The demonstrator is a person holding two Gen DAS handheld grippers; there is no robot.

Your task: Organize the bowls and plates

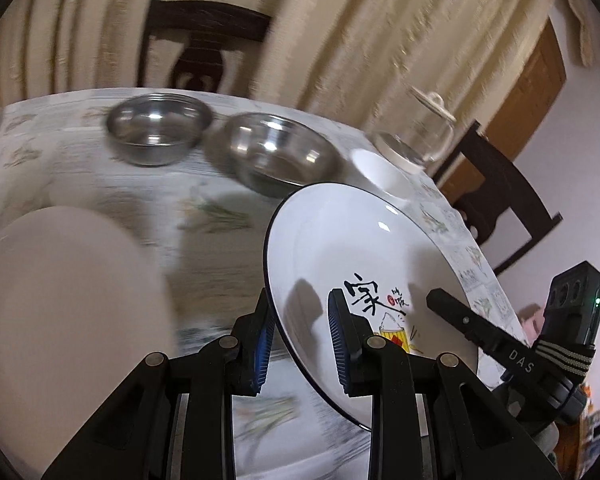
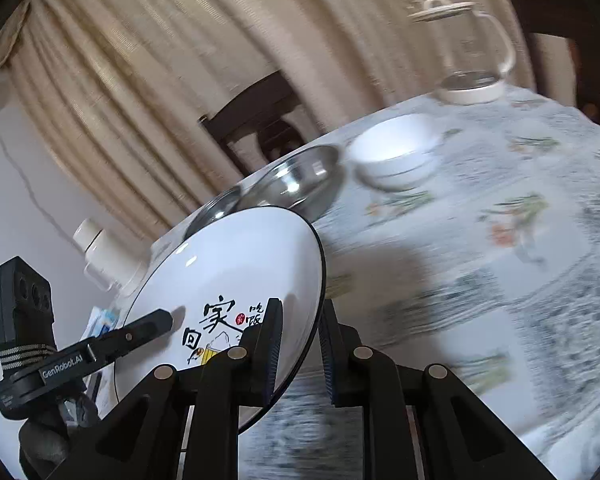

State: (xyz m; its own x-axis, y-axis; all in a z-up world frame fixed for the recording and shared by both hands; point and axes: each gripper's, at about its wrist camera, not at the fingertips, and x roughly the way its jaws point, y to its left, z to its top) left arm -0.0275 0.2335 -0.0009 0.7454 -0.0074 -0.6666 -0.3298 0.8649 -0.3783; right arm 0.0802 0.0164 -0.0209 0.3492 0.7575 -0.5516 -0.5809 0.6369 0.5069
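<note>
A white plate [image 1: 340, 240] with a black rim and painted characters hangs tilted above the table. My left gripper [image 1: 300, 320] is shut on its near rim, one pad under it and one on top. My right gripper [image 2: 300, 320] is shut on the opposite rim of the same plate [image 2: 228, 256]. Each wrist view shows the other gripper's upper finger [image 1: 460, 316] [image 2: 140, 328] lying on the plate's face. A plain white plate [image 1: 60, 300] lies at the left. Two steel bowls [image 1: 156, 128] [image 1: 280, 152] and a white bowl [image 1: 380, 172] stand farther back.
A glass kettle [image 2: 468, 52] with a white base stands at the table's far corner. A white bottle [image 2: 104, 256] stands behind the held plate. Dark wooden chairs [image 1: 196, 40] [image 1: 500, 200] sit at the table's edges, before a beige curtain. The floral tablecloth [image 2: 500, 240] is bare to the right.
</note>
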